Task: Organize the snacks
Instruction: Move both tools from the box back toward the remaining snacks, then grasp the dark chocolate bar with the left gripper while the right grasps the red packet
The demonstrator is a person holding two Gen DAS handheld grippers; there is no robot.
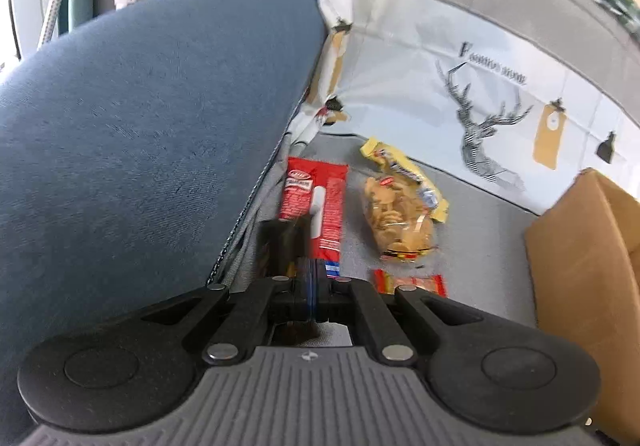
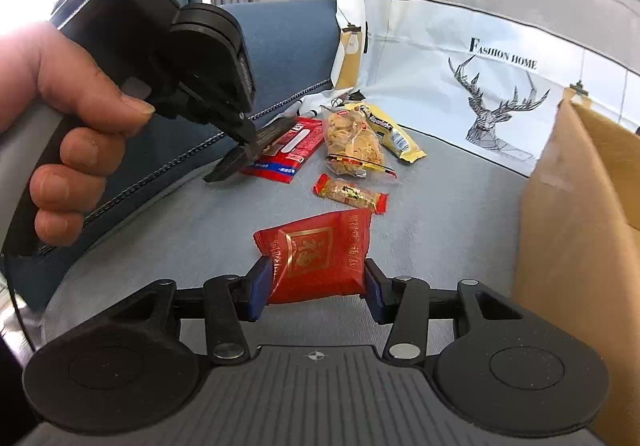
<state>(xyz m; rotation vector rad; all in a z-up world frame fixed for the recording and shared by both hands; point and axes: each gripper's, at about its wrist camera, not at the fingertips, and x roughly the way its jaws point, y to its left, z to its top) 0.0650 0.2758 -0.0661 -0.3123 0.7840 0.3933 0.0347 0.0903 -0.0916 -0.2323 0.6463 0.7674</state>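
My right gripper [image 2: 316, 268] is shut on a red packet with gold characters [image 2: 316, 242], its blue pads [image 2: 256, 292] pressing on both sides of the near end. My left gripper [image 1: 310, 266] is shut on a thin dark packet [image 1: 284, 240]. In the right wrist view the left gripper [image 2: 242, 151], held by a hand [image 2: 68, 117], carries the dark packet [image 2: 276, 133] just above a long red packet [image 2: 294, 151]. On the grey surface [image 2: 180, 230] lie the long red packet [image 1: 318, 201], a clear bag of biscuits [image 1: 400, 221], a yellow packet [image 1: 380, 155] and a small red candy bar [image 1: 412, 284].
An open cardboard box [image 2: 568, 226] stands at the right edge. A blue cushion [image 1: 140, 125] rises on the left. A white fabric wall with a deer print [image 2: 500, 117] closes the back. The biscuit bag [image 2: 354, 143] and candy bar [image 2: 352, 193] lie ahead of the right gripper.
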